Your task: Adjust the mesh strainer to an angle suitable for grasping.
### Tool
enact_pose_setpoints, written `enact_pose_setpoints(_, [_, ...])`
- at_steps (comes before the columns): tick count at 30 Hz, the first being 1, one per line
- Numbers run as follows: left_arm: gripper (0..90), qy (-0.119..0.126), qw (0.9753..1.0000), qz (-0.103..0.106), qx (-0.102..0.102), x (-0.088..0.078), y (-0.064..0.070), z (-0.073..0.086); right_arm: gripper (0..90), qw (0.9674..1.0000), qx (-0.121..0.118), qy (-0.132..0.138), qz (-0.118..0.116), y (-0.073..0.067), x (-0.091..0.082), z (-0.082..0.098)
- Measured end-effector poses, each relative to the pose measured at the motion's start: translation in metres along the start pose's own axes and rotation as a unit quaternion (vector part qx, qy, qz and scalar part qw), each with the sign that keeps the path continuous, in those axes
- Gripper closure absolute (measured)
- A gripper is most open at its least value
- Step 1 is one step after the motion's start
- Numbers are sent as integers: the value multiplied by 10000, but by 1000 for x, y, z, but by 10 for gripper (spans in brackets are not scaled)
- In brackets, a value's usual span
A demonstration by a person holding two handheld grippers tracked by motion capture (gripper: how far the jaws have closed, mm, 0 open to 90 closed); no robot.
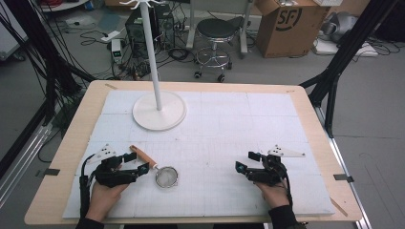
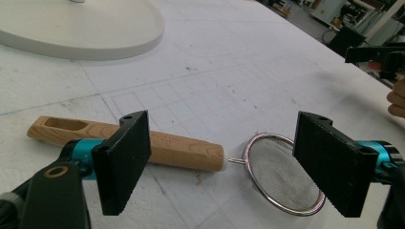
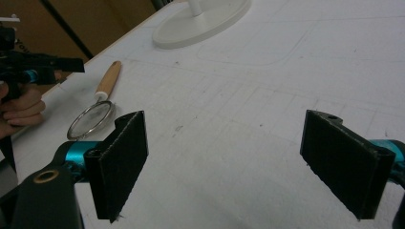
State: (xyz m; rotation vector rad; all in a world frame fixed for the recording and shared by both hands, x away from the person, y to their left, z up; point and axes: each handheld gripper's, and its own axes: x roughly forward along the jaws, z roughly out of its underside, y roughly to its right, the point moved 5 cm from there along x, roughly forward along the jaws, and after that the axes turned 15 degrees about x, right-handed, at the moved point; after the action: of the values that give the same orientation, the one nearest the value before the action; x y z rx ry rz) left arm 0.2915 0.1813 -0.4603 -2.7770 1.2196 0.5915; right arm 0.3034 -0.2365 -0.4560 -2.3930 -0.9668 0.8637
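Your biggest risk here is a poor bite on the strainer (image 1: 162, 172): its wooden handle (image 2: 129, 139) is rounded and lies flat on the white mat (image 1: 229, 124), so if you close the left gripper (image 1: 135, 163) off-centre, or over the thin wire neck where handle meets mesh, the strainer will likely roll, skid away or droop bowl-first once lifted. Coming in too low could also drive a jaw into the mat and shove the handle sideways before the pads meet. A second worry, if you mean to hang it on the stand (image 1: 158, 90), is the bowl swinging into the pole, since that stand sits just beyond the strainer on your left half of the table. As things are, your left gripper stands fully spread with nothing between its pads; in the left gripper view one jaw overlaps the handle and the other the mesh rim, but I cannot tell whether either touches. Your right gripper (image 1: 245, 162) is likewise wide apart and empty, hovering over bare mat well away from the strainer.
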Motion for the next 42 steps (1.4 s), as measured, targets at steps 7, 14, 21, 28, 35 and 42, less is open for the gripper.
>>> enact_pose_setpoints(7, [212, 3, 10000, -24, -1, 0, -1, 0, 153, 10000, -14, 18, 18, 0, 0, 0])
enact_pose_setpoints(14, [472, -166, 9996, -232, -71, -1, -5, 3, 153, 10000, -50, 36, 43, 0, 0, 0])
enact_pose_setpoints(21, [617, -316, 9990, -233, -223, 0, -8, 7, 156, 10000, -37, 37, 66, 1, -1, 0])
enact_pose_setpoints(28, [789, -311, 9991, -231, -173, 0, -8, 7, 156, 9999, -67, 83, 81, 2, -1, 0])
enact_pose_setpoints(35, [858, -376, 9990, -176, -159, 1, -8, 9, 156, 9999, -66, 90, 84, 2, -1, 0])
enact_pose_setpoints(42, [896, -516, 9978, -135, -402, 5, -13, 12, 165, 9998, 17, 183, -22, -1, -4, -2])
